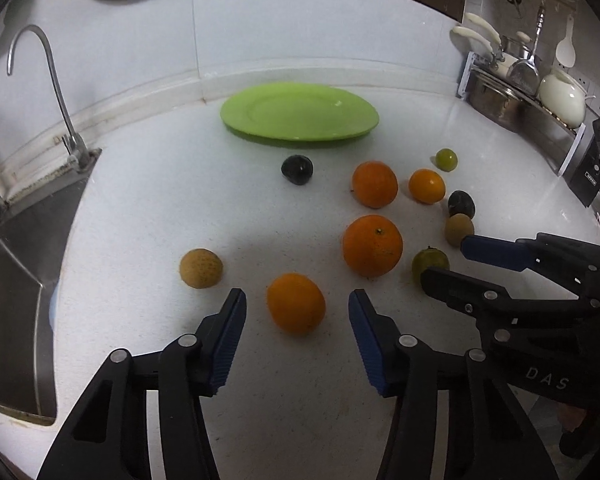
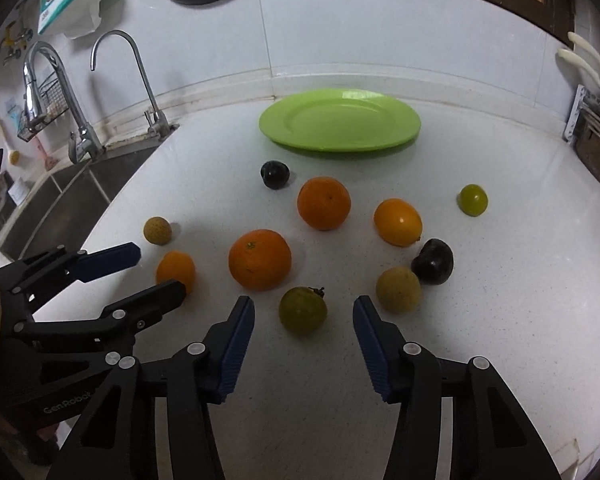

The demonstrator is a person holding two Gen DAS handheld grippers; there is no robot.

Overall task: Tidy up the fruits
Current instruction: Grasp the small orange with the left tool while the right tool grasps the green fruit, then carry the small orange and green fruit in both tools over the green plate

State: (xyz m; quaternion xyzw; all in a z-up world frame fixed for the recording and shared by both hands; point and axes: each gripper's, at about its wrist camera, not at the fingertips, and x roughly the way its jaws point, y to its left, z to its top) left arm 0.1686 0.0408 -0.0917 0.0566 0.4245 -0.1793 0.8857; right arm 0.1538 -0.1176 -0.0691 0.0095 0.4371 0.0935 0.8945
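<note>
Left tongs: I see my left tongs (image 1: pixel 297 312) spread wide, low over the desk (image 1: pixel 160 208), pointing toward the green plate (image 1: pixel 299 114). A small orange (image 1: pixel 296 303) sits between the blue pads, touching neither.
Left tongs from the other camera: they reach in from the left, parted, with the same small orange (image 2: pixel 175 270) between the two fingers.
Right tongs: my right tongs (image 2: pixel 303 320) are also wide apart and hold nothing. An olive-green fruit with a stem (image 2: pixel 302 310) lies between the pads, clear of both.
Right tongs from the left camera: they enter from the right edge, tilted inward, the lower finger partly covering the olive-green fruit (image 1: pixel 429 262).
Plate: it rests bare at the back of the desk, near the wall.
Oranges: a large orange (image 2: pixel 260 259) lies just ahead of my right tongs, a second large orange (image 2: pixel 324 202) beyond it, and a glossy yellow-orange fruit (image 2: pixel 397 221) to the right.
Dark fruits: one dark plum (image 2: pixel 275 174) sits just in front of the plate; another dark plum (image 2: pixel 433 261) lies to the right, touching a tan round fruit (image 2: pixel 398 289).
Others: a second tan fruit (image 2: pixel 157 230) lies alone on the left near the sink (image 2: pixel 68 196); a small green fruit (image 2: pixel 472 199) sits far right.
Faucet: a curved faucet (image 1: pixel 48 92) stands by the sink.
</note>
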